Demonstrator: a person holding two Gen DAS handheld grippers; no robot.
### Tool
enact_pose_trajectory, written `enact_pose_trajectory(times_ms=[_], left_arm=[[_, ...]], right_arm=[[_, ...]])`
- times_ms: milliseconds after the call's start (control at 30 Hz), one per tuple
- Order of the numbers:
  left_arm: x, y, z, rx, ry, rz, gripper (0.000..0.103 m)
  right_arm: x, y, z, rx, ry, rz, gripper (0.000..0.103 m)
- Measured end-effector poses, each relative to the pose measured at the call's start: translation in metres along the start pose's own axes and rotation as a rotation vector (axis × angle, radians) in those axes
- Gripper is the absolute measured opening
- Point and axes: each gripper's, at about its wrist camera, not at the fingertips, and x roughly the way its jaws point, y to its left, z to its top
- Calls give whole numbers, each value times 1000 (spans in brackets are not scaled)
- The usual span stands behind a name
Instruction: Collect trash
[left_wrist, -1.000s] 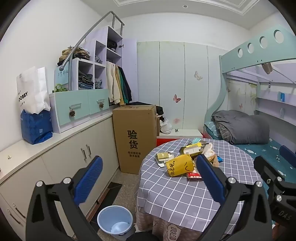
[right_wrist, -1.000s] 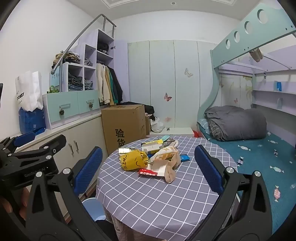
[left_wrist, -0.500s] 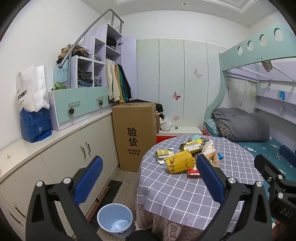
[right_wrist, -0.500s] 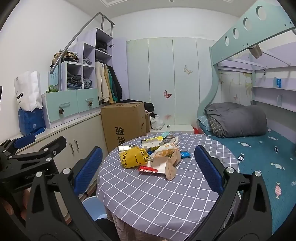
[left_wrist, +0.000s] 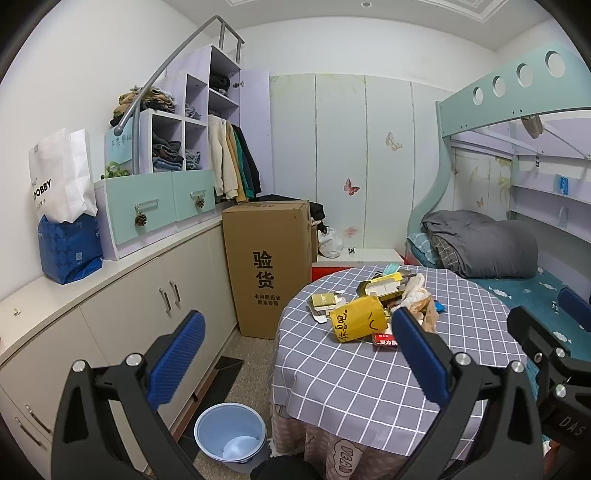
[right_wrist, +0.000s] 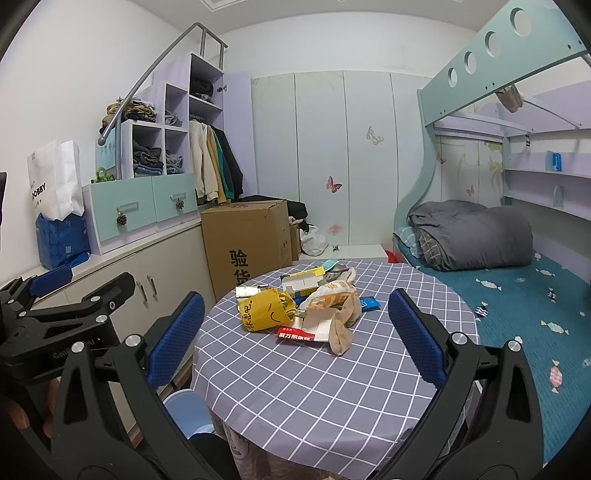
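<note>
A pile of trash lies on a round table with a grey checked cloth (left_wrist: 354, 373) (right_wrist: 295, 387): a crumpled yellow bag (left_wrist: 356, 319) (right_wrist: 262, 310), a red packet (left_wrist: 384, 339) (right_wrist: 295, 335), a tan wrapper (right_wrist: 341, 325), small boxes (left_wrist: 384, 286) and a blue wrapper (right_wrist: 369, 303). A light blue bin (left_wrist: 231, 437) (right_wrist: 188, 410) stands on the floor left of the table. My left gripper (left_wrist: 295, 363) is open and empty, held back from the table. My right gripper (right_wrist: 293, 336) is open and empty, short of the pile.
A tall cardboard box (left_wrist: 267, 267) stands behind the table. Low cabinets (left_wrist: 122, 332) run along the left wall under shelves with clothes. A bunk bed with a grey duvet (left_wrist: 480, 243) is on the right. The other gripper shows at each view's edge.
Both views have pulled back and lifted a little; the table and trash sit slightly lower and farther in frame. Both grippers stay open.
</note>
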Motion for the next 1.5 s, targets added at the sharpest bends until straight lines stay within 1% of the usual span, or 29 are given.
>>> enact_pose_trajectory(times_ms=[533, 1500], left_arm=[[2, -1, 0, 1, 3, -1, 99], [2, -1, -1, 6, 7, -2, 99]], right_arm=[[3, -1, -5, 9, 15, 9, 97], [9, 5, -1, 4, 30, 21, 97]])
